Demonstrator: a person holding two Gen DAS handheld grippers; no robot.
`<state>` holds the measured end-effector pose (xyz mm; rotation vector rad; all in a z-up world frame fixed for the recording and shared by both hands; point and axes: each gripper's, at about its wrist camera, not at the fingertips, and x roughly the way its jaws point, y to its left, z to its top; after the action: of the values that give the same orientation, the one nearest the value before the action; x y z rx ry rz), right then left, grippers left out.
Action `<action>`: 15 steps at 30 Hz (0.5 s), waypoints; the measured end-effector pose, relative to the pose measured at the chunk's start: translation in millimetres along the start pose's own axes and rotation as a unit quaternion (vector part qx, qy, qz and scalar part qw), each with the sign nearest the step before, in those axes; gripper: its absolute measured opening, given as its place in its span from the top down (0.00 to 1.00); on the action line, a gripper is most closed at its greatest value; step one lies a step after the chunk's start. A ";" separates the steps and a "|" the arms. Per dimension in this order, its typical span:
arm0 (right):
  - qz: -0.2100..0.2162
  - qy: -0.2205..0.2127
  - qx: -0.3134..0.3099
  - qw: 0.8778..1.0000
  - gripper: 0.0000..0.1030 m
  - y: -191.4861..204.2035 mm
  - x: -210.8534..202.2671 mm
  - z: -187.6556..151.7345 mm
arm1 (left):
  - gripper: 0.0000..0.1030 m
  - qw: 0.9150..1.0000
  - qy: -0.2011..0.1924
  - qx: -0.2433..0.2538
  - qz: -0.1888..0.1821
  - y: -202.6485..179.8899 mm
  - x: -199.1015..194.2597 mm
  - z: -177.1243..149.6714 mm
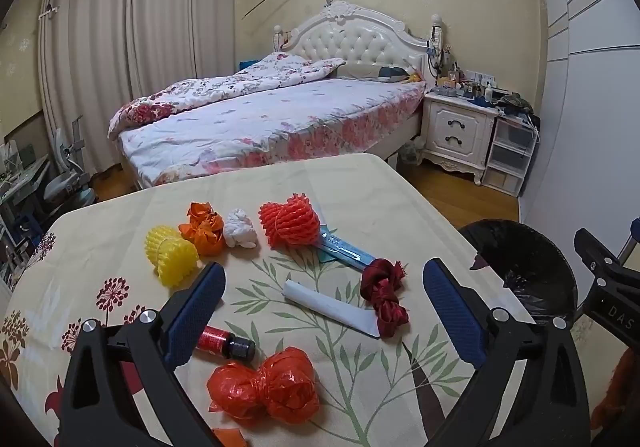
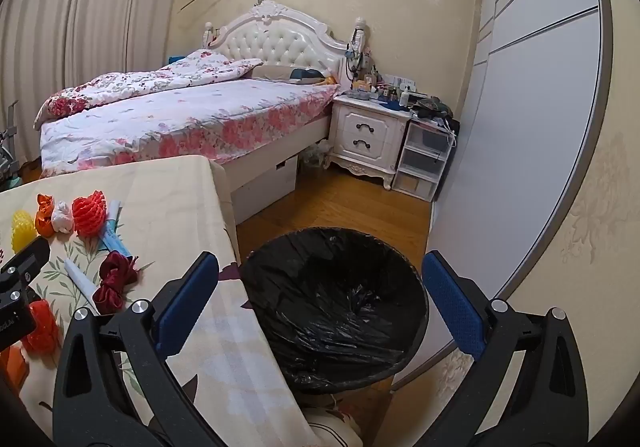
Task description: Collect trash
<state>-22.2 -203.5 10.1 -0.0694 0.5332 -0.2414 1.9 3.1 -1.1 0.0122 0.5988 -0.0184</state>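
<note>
Left wrist view: the left gripper [image 1: 324,311] is filling the bottom of the frame, jaws standing wide apart, gripping nothing, tilting down over the table [image 1: 380,187]. Just ahead at bottom centre a crumpled red plastic bag [image 1: 266,387] is lying with its long axis left-right. A small red bottle [image 1: 226,343] is lying beside the left finger, black cap pointing right. A white paper roll [image 1: 332,307] is running from upper left to lower right at centre. A dark red ribbon knot [image 1: 384,297] is touching its right end. A blue tube [image 1: 348,251] is running diagonally, its upper left end under the red foam net [image 1: 290,223]. A white wad [image 1: 240,229], an orange wrapper [image 1: 204,227] and a yellow foam net [image 1: 172,251] are sitting in a row at centre left. The black-lined trash bin [image 1: 524,259] is showing at right, past the table edge.

Right wrist view: the right gripper [image 2: 320,307] is also gaping fully, nothing between its fingers, hanging over the trash bin [image 2: 336,307] at centre. The table [image 2: 172,187] is sitting at left with the trash pieces at far left. The bed [image 2: 180,119] is sitting in the upper middle.
</note>
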 end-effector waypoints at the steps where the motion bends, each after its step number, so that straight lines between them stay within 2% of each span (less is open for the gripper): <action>1: -0.001 0.002 0.000 1.000 0.04 0.2 0.3 -0.1 | 0.06 1.000 0.004 -0.003 -0.001 1.7 1.2 0.1; 2: -0.002 0.001 -0.001 1.000 0.04 0.3 0.1 -0.1 | 0.06 1.000 -0.006 0.013 0.007 -1.2 0.5 0.2; 15: -0.003 0.003 -0.006 1.000 0.04 1.0 -1.9 0.2 | 0.06 1.000 -0.008 0.007 0.012 2.0 -3.4 -3.8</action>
<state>-23.5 -202.1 11.0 -0.0824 0.5402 -0.2443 -3.0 5.2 -2.2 0.0333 0.5825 0.0000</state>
